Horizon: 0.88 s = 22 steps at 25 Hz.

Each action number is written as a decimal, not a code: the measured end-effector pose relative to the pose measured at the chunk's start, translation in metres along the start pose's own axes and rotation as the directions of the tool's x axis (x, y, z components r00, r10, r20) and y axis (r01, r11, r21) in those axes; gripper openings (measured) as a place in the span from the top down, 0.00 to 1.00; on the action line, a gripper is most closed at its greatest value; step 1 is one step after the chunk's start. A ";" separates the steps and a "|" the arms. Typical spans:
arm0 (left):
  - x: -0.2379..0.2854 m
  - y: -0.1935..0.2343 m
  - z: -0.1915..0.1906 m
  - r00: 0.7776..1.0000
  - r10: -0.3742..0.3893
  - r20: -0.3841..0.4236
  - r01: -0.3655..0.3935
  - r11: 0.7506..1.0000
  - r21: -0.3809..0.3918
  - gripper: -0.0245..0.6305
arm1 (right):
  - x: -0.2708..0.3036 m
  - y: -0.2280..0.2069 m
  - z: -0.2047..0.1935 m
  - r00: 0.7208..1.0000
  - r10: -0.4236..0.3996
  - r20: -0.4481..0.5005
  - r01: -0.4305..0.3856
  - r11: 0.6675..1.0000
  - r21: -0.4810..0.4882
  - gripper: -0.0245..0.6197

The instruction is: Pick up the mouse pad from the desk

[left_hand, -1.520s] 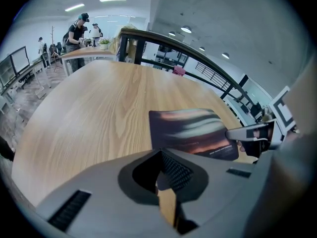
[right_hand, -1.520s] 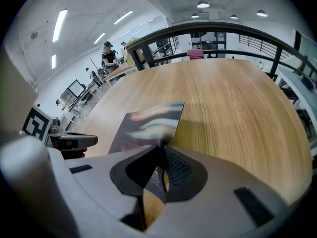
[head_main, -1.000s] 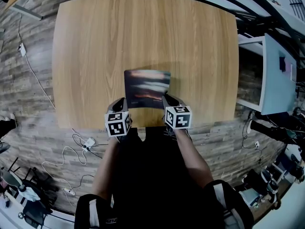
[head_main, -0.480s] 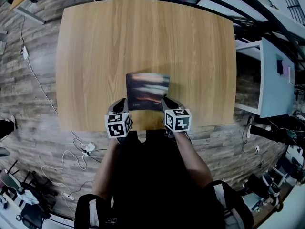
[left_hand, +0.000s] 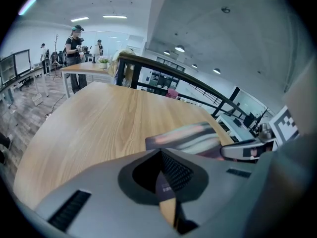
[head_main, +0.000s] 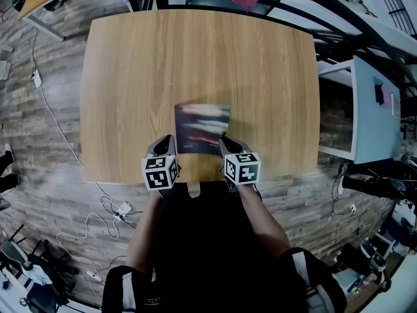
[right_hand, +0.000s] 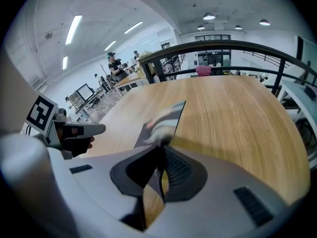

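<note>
Over the near edge of the light wooden desk (head_main: 195, 57), the dark rectangular mouse pad (head_main: 202, 128) with its pale streaked print hangs lifted off the wood, casting a shadow on the desk beneath it. Small white lettering at one near corner of the pad is too small to read, and the print itself is blurred. The left gripper (head_main: 168, 139) and the right gripper (head_main: 225, 140) are each clamped on one of the pad's two near corners, which their grey jaws largely hide.
</note>
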<state>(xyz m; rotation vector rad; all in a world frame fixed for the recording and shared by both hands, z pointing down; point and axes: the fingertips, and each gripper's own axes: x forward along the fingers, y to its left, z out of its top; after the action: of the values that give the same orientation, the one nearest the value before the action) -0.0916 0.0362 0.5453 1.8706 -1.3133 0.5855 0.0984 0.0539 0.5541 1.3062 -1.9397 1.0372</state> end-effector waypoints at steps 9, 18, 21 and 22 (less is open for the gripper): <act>-0.012 -0.008 0.021 0.998 -0.023 0.057 0.023 1.000 0.001 0.93 | -0.016 0.006 0.018 0.998 0.003 0.056 -0.002 1.000 -0.016 0.87; -0.031 -0.026 0.043 0.991 -0.060 0.120 0.056 0.998 0.030 0.93 | -0.034 0.002 0.036 0.993 -0.010 0.115 0.013 1.000 -0.028 0.87; -0.036 -0.033 0.053 0.987 -0.069 0.148 0.064 0.997 0.036 0.93 | -0.040 0.002 0.046 0.990 -0.011 0.143 0.016 0.999 -0.033 0.87; -0.037 -0.035 0.056 0.985 -0.072 0.157 0.067 0.997 0.035 0.93 | -0.042 0.002 0.050 0.988 -0.011 0.152 0.017 0.999 -0.036 0.87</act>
<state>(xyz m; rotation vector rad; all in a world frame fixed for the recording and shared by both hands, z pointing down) -0.0757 0.0194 0.4734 2.0132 -1.3399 0.4298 0.1094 0.0326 0.4939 1.4121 -2.0480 0.9139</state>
